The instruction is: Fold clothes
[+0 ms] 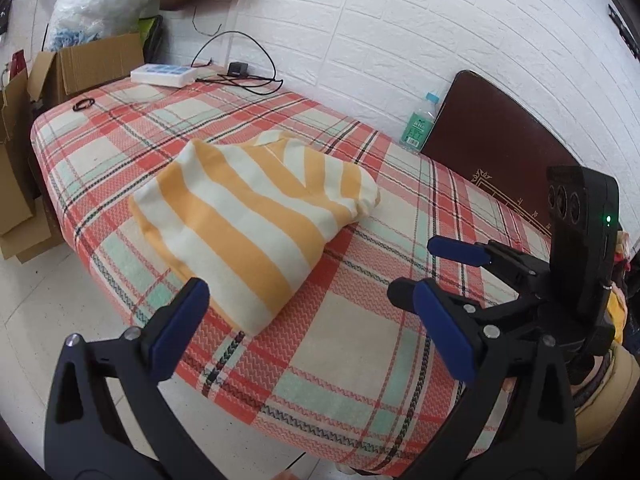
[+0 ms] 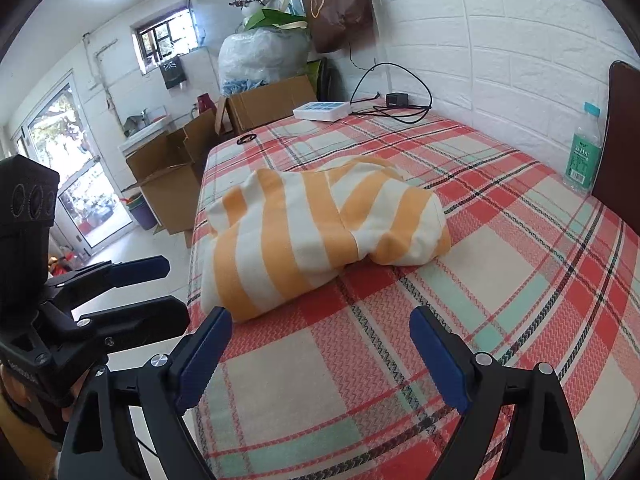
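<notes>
The left claw [image 1: 308, 328] is spread wide and holds nothing; it hovers over the near edge of the table [image 1: 352, 344], which is covered by a red, cream and mint plaid cloth. The right claw [image 2: 320, 356] is likewise spread and empty, above the same near part of the cloth. In the left wrist view the right claw shows off to the right, its blue-padded fingers [image 1: 460, 250] apart. In the right wrist view the left claw shows off to the left, apart as well.

The folded orange-and-cream striped garment [image 1: 248, 216] lies on the cloth just ahead of both claws, touching neither. From the left claw it sits ahead and slightly left, its near corner close to the left finger. From the right claw it sits ahead and to the left, its near fold close to the left finger.

Farther ahead, at the far end of the table, lie a white box [image 2: 322, 111], a black cable [image 2: 400, 92] and a small black ring [image 2: 246, 139]. A green-labelled plastic bottle [image 2: 582, 152] stands ahead and to the right, beside a dark brown board [image 1: 492, 136] by the white brick wall.
</notes>
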Demonstrator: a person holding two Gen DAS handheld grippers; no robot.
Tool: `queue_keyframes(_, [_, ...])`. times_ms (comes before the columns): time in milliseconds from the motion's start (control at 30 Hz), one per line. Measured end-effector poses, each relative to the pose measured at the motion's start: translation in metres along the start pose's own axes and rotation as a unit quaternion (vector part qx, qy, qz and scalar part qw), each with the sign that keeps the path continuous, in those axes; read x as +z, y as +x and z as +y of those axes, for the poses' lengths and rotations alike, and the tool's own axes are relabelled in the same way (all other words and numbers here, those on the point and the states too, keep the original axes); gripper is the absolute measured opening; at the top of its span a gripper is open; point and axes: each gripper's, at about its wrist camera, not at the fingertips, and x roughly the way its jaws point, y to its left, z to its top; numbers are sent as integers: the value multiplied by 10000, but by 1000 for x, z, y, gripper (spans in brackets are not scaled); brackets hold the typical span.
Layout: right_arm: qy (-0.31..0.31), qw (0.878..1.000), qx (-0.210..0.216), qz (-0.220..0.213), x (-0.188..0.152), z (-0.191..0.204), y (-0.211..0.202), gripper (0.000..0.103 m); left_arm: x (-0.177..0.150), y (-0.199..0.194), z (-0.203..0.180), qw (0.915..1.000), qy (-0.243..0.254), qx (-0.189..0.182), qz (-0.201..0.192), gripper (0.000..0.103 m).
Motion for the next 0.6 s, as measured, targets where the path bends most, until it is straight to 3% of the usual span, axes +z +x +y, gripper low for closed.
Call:
queue_keyframes(267, [50,10000,-21,-31,1,2,-2,92,2,-11,-9,9995,84,172,-234,102])
queue_keyframes(433, [7,10000,-20,48,-3,6,0,92,2,-5,-8,9995,-1,309,-40,102])
queue_keyframes(600, [40,9999,-78,127,-6,4,1,92,-1,2,-1,9963,-185,820,192,102])
